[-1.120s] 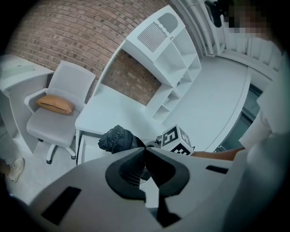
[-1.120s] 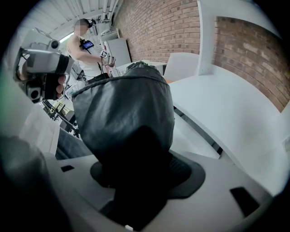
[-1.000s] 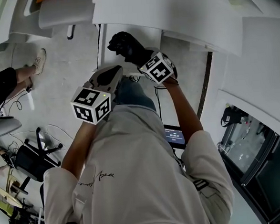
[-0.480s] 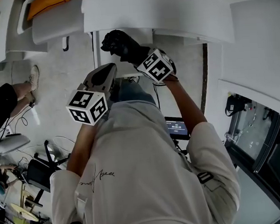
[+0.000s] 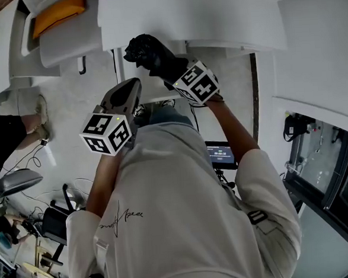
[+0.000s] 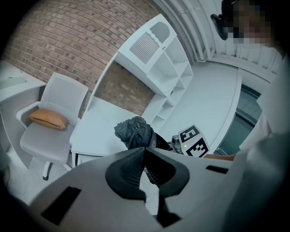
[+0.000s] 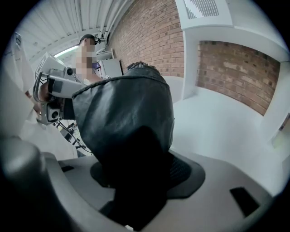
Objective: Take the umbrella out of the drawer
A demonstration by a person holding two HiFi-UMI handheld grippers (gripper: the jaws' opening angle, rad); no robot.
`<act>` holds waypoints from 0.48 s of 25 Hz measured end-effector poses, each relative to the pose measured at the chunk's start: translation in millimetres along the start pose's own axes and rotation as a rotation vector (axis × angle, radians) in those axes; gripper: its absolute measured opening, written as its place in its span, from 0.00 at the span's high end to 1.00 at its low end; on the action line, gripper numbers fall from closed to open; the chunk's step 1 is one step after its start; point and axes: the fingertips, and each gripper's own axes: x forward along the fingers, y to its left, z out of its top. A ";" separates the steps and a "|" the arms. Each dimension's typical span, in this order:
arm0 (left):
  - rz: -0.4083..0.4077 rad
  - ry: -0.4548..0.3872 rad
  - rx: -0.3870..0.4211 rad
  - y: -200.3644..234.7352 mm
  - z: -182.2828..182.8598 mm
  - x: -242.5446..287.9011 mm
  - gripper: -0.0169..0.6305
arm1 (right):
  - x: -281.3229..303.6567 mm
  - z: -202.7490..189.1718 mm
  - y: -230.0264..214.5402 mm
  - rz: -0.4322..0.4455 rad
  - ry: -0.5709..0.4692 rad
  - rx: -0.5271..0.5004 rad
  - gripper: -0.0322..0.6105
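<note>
A black folded umbrella (image 5: 150,55) is held up in front of the white desk (image 5: 183,10), and my right gripper (image 5: 172,70) is shut on its lower end. In the right gripper view the umbrella (image 7: 127,113) fills the middle and hides the jaws of that gripper (image 7: 136,167). My left gripper (image 5: 129,88) sits just left of and below the umbrella, apart from it. Its jaws are shut with nothing between them (image 6: 145,152). From the left gripper view the umbrella (image 6: 134,132) rises just beyond the jaws. No drawer shows in any view.
A white chair (image 6: 50,131) with an orange cushion (image 6: 47,118) stands left of the desk. White shelving (image 6: 158,59) backs onto a brick wall. Another person's leg (image 5: 12,126) and cables with gear (image 5: 43,216) lie on the floor at left.
Both grippers have risen slightly toward the desk edge with the umbrella still in the right one. The left gripper has stayed shut and empty.
</note>
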 end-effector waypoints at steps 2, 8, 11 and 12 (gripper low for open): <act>-0.004 -0.007 0.007 -0.1 4.5 0.6 0.95 | -2.9 2.0 -0.4 -0.004 -0.004 0.003 0.57; -0.014 -0.029 0.028 -9.1 16.9 5.2 0.95 | -17.5 2.6 -2.6 -0.015 -0.020 0.000 0.57; -0.019 -0.040 0.038 -13.9 23.8 5.2 0.95 | -27.4 6.1 -1.5 -0.016 -0.036 0.006 0.57; -0.020 -0.043 0.040 -14.0 25.5 5.5 0.95 | -30.0 7.6 -1.3 -0.016 -0.042 0.007 0.57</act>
